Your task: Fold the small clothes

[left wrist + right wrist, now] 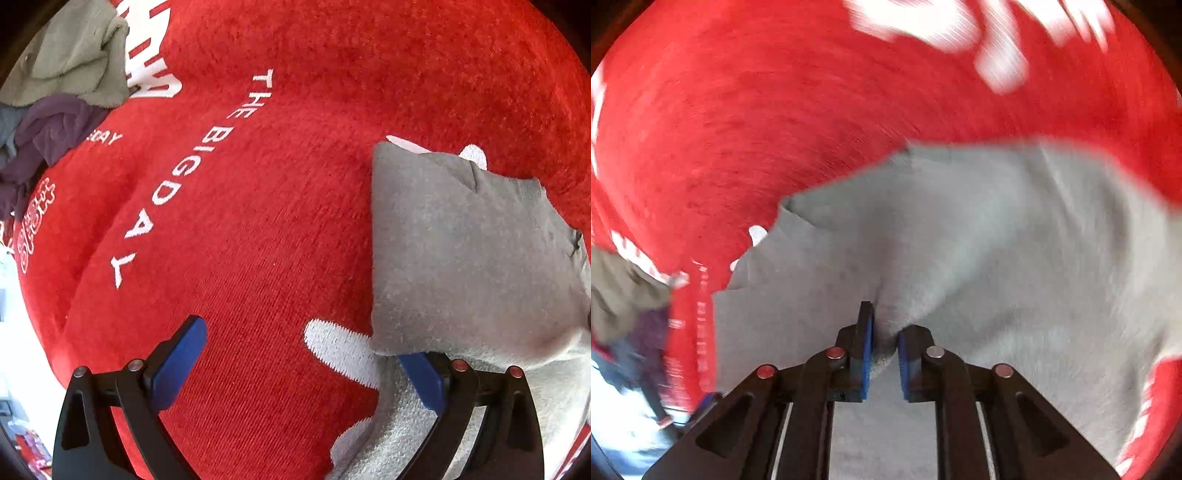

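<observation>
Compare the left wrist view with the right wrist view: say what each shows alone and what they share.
Left wrist only: the open left gripper, white lettering on the red blanket, sharply seen. Right wrist only: the right gripper pinching a fold of the grey cloth; the picture is blurred. Both: the grey cloth, the red blanket, and a pile of clothes at the left edge.

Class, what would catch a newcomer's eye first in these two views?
The red blanket with white lettering fills both views. On it, at right, lies a grey cloth, folded over. The right gripper pinches a bunch of that cloth, while the left gripper hangs open at the cloth's edge.
</observation>
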`<control>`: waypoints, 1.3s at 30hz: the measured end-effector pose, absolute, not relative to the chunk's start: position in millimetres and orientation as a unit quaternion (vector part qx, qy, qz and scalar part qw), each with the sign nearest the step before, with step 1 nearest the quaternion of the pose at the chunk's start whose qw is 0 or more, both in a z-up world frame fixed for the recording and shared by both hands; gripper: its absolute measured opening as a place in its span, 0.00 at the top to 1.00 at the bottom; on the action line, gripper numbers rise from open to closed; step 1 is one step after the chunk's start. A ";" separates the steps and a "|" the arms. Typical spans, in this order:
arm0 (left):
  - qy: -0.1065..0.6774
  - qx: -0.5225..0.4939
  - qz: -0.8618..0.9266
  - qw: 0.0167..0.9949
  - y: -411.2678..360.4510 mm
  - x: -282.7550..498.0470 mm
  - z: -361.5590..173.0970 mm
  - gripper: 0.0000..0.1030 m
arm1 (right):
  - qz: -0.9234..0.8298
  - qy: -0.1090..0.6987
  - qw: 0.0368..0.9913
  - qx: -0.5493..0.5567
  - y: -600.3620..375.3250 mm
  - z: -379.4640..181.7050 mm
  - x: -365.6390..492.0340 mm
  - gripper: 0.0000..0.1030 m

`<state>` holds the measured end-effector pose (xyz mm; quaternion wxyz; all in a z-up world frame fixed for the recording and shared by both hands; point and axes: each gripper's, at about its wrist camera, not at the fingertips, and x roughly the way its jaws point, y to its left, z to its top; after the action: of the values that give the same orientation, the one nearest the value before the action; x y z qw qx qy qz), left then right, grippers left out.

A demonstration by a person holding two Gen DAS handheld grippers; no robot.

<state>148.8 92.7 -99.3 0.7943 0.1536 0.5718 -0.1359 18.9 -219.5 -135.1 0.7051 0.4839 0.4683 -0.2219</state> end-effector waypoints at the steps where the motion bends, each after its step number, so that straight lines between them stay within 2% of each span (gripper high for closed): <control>1: 0.570 0.156 -0.135 0.795 92.1 148.6 -99.5 0.03 | -0.212 0.465 0.700 0.499 -221.6 -139.4 13.9 0.63; 2: 0.568 0.157 -0.134 0.796 91.6 148.4 -99.7 0.03 | -0.204 0.460 0.700 0.507 -221.4 -141.3 11.1 0.40; 3: 0.567 0.157 -0.132 0.797 91.3 148.2 -100.1 0.03 | -0.200 0.452 0.702 0.512 -220.9 -141.0 9.9 0.33; 4: 0.567 0.158 -0.129 0.798 90.8 147.8 -100.6 0.02 | -0.196 0.435 0.705 0.525 -220.8 -141.4 6.0 0.30; 6: 0.562 0.165 -0.122 0.802 89.0 147.3 -101.3 0.01 | -0.205 0.415 0.690 0.557 -226.1 -145.7 -3.6 0.30; 7: 0.559 0.170 -0.120 0.803 87.6 146.8 -101.4 0.01 | -0.212 0.409 0.676 0.575 -229.2 -151.4 -6.3 0.32; 9: 0.547 0.190 -0.115 0.807 83.0 145.0 -100.5 0.01 | -0.232 0.396 0.641 0.615 -235.4 -165.4 -10.4 0.68; 10: 0.543 0.202 -0.113 0.807 79.7 144.3 -99.1 0.01 | -0.240 0.407 0.628 0.618 -239.2 -167.2 -9.5 0.90; 11: 0.542 0.208 -0.111 0.806 78.0 144.5 -97.1 0.01 | -0.240 0.411 0.626 0.618 -241.8 -165.1 -8.6 0.90; 16: 0.534 0.219 -0.114 0.809 75.3 142.0 -97.7 0.01 | -0.182 0.344 0.736 0.554 -258.4 -99.4 -24.7 0.90; 18: 0.512 0.243 -0.118 0.815 68.6 136.2 -98.4 0.00 | -0.177 0.345 0.740 0.549 -261.9 -101.0 -38.5 0.90; 22: 0.499 0.266 -0.135 0.813 62.8 131.6 -96.5 0.00 | -0.205 0.374 0.728 0.537 -265.8 -140.0 -64.4 0.89; 23: 0.504 0.267 -0.140 0.810 64.4 131.9 -95.4 0.00 | -0.213 0.383 0.723 0.534 -266.4 -149.3 -67.8 0.85; 25: 0.509 0.270 -0.155 0.803 67.9 131.2 -91.8 0.00 | -0.235 0.411 0.711 0.519 -265.8 -166.8 -73.3 0.83; 29: 0.505 0.311 -0.180 0.785 84.4 119.9 -78.2 0.00 | -0.270 0.445 0.696 0.495 -273.3 -147.0 -98.1 0.61; 33: 0.525 0.283 -0.189 0.781 99.9 122.2 -57.4 0.00 | -0.297 0.452 0.662 0.519 -278.7 -128.2 -137.8 0.61; 36: 0.519 0.258 -0.208 0.788 82.8 126.6 -47.6 0.00 | -0.279 0.445 0.692 0.495 -267.2 -108.4 -127.0 0.63; 39: 0.526 0.244 -0.231 0.781 46.9 128.3 -61.2 0.00 | -0.237 0.453 0.729 0.455 -253.0 -99.0 -95.1 0.64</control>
<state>128.3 46.9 -61.2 0.7811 0.2443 0.5259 -0.2315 -95.1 -253.0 -99.0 0.7290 0.4550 0.4533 -0.2367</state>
